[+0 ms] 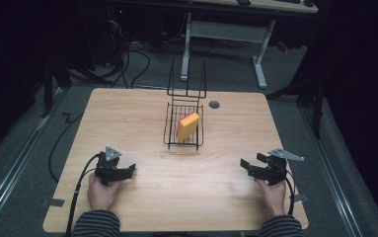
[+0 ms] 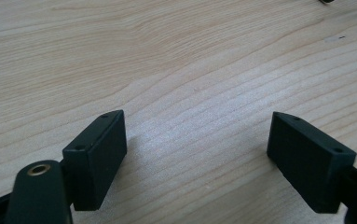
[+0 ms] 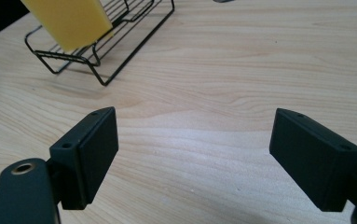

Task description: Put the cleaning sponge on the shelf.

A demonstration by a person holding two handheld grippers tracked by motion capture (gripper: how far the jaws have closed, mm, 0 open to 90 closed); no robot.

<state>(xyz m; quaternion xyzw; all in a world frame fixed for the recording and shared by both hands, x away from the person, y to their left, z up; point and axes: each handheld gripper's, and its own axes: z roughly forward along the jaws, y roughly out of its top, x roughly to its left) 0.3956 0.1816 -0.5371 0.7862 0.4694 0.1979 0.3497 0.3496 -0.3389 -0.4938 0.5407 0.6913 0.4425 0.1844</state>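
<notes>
A black wire rack stands at the middle back of the wooden table. A yellow sponge with a red top leans tilted inside it. The rack and the sponge also appear at the upper left of the right gripper view. My left gripper rests low on the table at the front left, open, with bare wood between its jaws. My right gripper sits at the front right, open and holding nothing. Both lie well short of the rack.
A round grey grommet hole sits in the table behind the rack on the right. Cables trail off the table's front left edge. Beyond the table stand a white desk frame and dark floor with cables.
</notes>
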